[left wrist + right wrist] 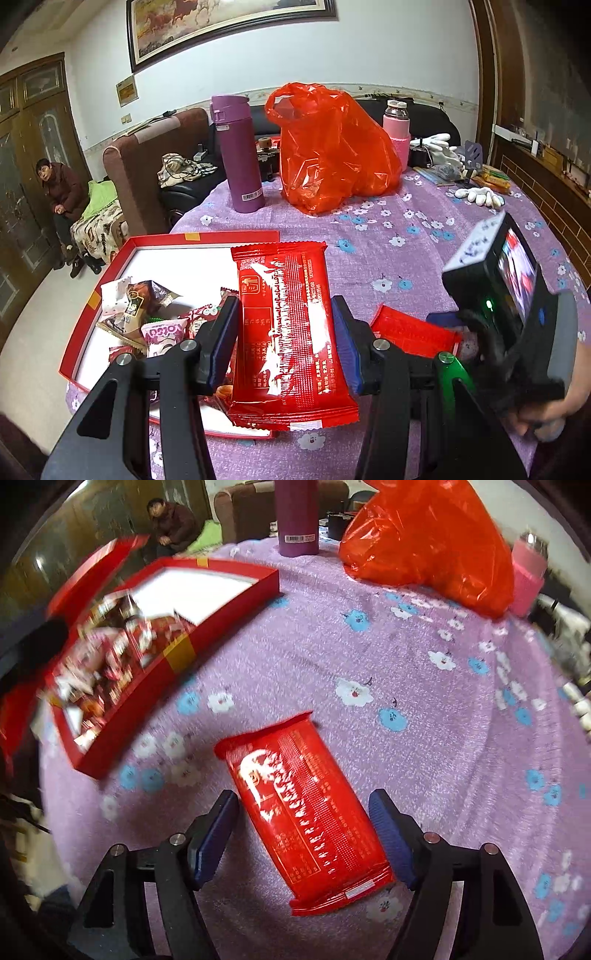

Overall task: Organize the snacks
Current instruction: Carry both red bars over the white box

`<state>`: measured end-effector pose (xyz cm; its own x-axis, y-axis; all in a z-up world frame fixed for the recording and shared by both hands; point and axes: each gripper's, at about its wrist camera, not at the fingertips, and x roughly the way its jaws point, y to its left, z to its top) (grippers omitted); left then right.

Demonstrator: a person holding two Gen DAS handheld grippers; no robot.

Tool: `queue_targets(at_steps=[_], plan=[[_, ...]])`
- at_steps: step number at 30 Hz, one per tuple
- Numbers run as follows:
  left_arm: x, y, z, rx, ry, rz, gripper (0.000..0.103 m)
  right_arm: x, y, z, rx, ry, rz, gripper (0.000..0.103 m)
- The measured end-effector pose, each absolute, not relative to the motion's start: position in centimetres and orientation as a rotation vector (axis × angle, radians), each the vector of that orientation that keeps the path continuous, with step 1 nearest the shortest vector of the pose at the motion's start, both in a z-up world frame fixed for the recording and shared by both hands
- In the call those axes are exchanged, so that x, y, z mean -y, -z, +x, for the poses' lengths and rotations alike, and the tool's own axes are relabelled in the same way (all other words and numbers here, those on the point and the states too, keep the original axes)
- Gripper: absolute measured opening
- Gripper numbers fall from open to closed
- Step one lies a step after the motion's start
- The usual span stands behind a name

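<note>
My left gripper (286, 325) is shut on a red snack packet (288, 332) and holds it over the right edge of the red snack box (122, 258), which holds several wrapped snacks (147, 314). My right gripper (303, 823) is open, its fingers on either side of a second red snack packet (306, 812) that lies flat on the purple flowered tablecloth (406, 657). That packet also shows in the left wrist view (413, 332), beside the right gripper's camera (498, 273). The box appears blurred at the left of the right wrist view (177, 653).
A purple thermos (238, 155), an orange-red plastic bag (332, 147) and a pink bottle (397, 125) stand at the table's far side. White gloves (480, 195) and small items lie at the far right. A person (61, 188) sits beyond the table on the left.
</note>
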<state>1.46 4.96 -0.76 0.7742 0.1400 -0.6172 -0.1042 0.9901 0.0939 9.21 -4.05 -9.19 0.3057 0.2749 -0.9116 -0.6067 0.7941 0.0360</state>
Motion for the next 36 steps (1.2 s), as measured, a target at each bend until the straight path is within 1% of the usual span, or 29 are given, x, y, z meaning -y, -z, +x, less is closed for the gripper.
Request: queue_targets(at_steps=[1,3,5,9,12,15,19,24,28,36], plan=[[-5.2,0.8,1.4,-0.672,-0.13,0.047,0.048,4.0,9.1,8.9,-1.116,-0.595,-0.337,0.071],[-5.5,0.7,1.2,-0.67,-0.126,0.032,0.048,4.0,8.9,8.2,-1.104,-0.59,-0.323,0.057],[-5.9,0.7,0.8,-0.663,-0.121,0.02,0.048,4.0,8.7,7.7,-1.109,-0.582,-0.307,0.048],[-6.5,0.5,0.2,-0.654,-0.113,0.0,0.048,4.0,8.7,7.3,-1.124,-0.556,-0.268,0.047],[-7.1,0.3,-0.4,-0.646,-0.113,-0.012,0.048,4.9,8.4,7.3,-1.16,-0.576,-0.151,0.047],[-7.6,0.2,-0.8,-0.642,-0.114,-0.02,0.048,6.2,8.5,7.8,-1.214,-0.652,0.038,0.047],[-8.2,0.1,-1.4,-0.637,-0.118,-0.027,0.048,8.1,9.7,8.4,-1.31,-0.816,0.396,0.047],[-9.0,0.2,-2.0,-0.635,-0.122,-0.039,0.048,9.2,9.9,8.3,-1.314,-0.937,0.656,0.047],[-9.8,0.3,-2.2,-0.637,-0.129,-0.048,0.048,9.0,8.7,8.2,-1.269,-1.006,0.743,0.047],[-11.4,0.3,-2.7,-0.63,-0.152,-0.063,0.048,6.3,6.1,7.5,-1.222,-1.064,0.731,0.047]])
